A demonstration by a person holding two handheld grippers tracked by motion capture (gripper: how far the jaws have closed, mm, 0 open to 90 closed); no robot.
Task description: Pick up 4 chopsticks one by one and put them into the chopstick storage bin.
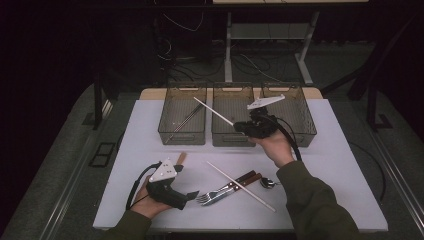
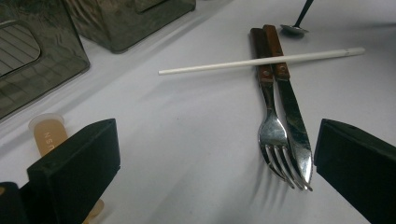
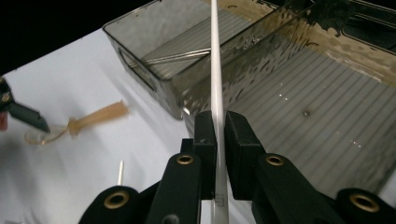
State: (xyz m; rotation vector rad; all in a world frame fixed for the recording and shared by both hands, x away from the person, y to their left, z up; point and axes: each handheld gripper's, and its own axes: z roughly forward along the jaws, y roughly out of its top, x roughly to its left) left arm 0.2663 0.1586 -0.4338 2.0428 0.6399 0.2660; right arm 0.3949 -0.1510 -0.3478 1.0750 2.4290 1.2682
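Note:
My right gripper is shut on a white chopstick, held in the air over the middle bin; its free end points back-left toward the left bin. In the right gripper view the chopstick runs up between the pressed pads. My left gripper rests at the front left of the table with its jaws open and nothing between them. Just right of it lie a fork and a knife side by side, with a second white chopstick across their wooden handles.
Three clear bins stand in a row at the back; the right bin sits behind my right hand, and the left bin holds thin metal utensils. A spoon lies right of the knife. A tan-handled piece lies by the left gripper.

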